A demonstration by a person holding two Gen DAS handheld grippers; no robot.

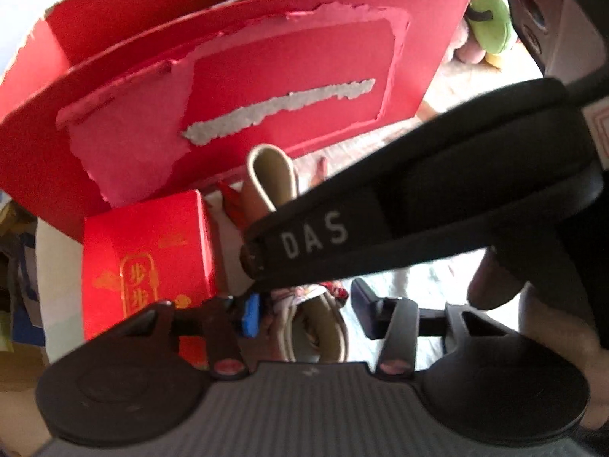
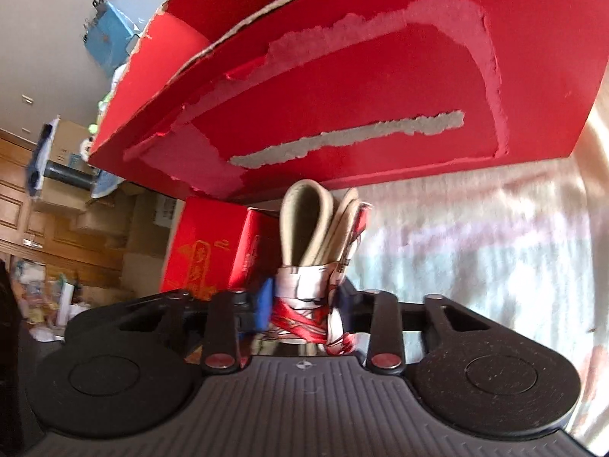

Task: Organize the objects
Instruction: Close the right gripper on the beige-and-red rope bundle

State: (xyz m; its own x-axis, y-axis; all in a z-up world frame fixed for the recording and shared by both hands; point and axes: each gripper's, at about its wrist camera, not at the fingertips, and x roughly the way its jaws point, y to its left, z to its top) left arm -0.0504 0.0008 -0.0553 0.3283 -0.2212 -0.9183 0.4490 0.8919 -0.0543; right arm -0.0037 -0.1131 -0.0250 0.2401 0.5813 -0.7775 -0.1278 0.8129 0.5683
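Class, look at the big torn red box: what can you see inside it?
Only part of the inner red walls of the big red box shows near its rim. Its front wall hides the floor and any contents.

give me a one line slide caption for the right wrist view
Right gripper shut on a folded red-and-white pouch, held before a large torn red box, small red box alongside.

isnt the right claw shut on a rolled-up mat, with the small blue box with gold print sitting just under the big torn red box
One detail is wrong: the small box is red, not blue, as the right wrist view shows. The rest stands: the right claw is shut on the rolled-up mat, and the small gold-printed box sits just below the big torn red box.
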